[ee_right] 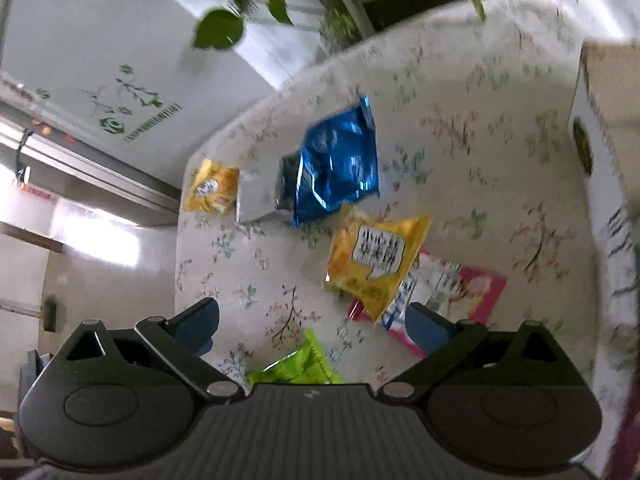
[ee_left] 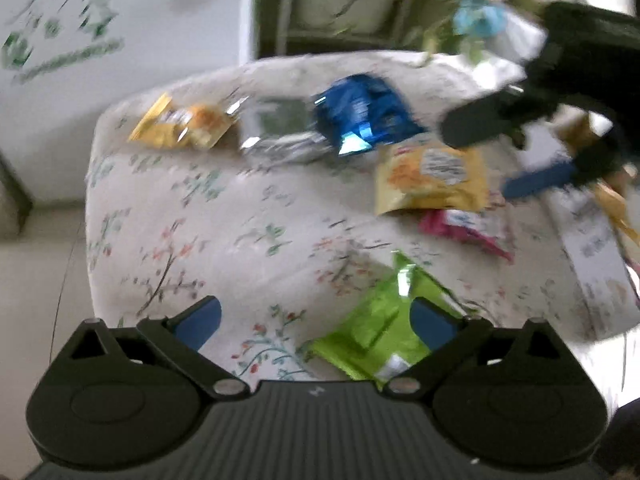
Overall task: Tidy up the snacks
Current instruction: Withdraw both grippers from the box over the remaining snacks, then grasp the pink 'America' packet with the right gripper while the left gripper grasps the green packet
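Observation:
Several snack packets lie on a floral tablecloth [ee_left: 224,240]. A green packet [ee_left: 376,332] lies just ahead of my left gripper [ee_left: 316,320], which is open and empty above it. Farther off lie a yellow packet [ee_left: 432,176], a pink packet [ee_left: 464,228], a blue packet [ee_left: 360,112], a silver packet [ee_left: 280,128] and a small yellow packet [ee_left: 184,124]. My right gripper [ee_right: 312,324] is open and empty above the table, with the green packet [ee_right: 296,368] below it, the yellow packet [ee_right: 372,260] and pink packet [ee_right: 460,288] ahead. It shows in the left wrist view [ee_left: 532,148] at upper right.
A white cardboard box [ee_right: 600,152] stands at the table's right side, also in the left wrist view [ee_left: 592,232]. Potted plants [ee_right: 240,4] and a shelf [ee_left: 344,8] stand behind the table. The floor [ee_left: 36,272] lies to the left.

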`<state>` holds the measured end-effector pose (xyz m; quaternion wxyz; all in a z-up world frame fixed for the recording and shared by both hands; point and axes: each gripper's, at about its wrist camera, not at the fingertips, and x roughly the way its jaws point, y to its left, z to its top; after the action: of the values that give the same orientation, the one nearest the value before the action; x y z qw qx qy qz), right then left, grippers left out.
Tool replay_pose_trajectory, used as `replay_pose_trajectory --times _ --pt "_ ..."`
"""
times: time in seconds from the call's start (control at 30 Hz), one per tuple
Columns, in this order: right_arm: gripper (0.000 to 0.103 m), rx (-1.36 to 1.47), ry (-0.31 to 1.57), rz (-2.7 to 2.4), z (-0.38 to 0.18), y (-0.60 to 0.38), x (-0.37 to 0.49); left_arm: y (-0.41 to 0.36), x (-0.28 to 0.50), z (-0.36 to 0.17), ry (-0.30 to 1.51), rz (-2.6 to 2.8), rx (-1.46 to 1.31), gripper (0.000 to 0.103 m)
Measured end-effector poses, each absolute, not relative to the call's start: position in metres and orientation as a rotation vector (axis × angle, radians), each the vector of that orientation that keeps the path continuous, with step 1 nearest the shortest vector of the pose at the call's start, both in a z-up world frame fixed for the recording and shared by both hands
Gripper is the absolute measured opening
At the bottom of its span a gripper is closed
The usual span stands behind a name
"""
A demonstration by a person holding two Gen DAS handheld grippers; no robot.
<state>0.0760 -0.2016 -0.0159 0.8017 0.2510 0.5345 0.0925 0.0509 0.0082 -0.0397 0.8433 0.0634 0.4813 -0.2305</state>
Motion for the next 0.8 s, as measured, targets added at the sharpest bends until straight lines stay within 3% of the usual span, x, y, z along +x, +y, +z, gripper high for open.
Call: replay_pose_trajectory --times 0.17,0.63,0.8 --pt "0.102 0.401 1.114 0.190 -0.017 -0.212 0.084 -0.008 0.037 -0.029 0.937 -0.622 0.196 0.100" --pt "0.102 0.025 1.145 0.306 -0.046 -0.213 0.081 -0.043 0.023 -0.056 0.945 -0.715 0.449 0.101" --pt "0.102 -0.118 1.145 0.324 -0.054 -0.198 0.078 -0.039 0.028 -0.060 0.958 -0.717 0.421 0.103"
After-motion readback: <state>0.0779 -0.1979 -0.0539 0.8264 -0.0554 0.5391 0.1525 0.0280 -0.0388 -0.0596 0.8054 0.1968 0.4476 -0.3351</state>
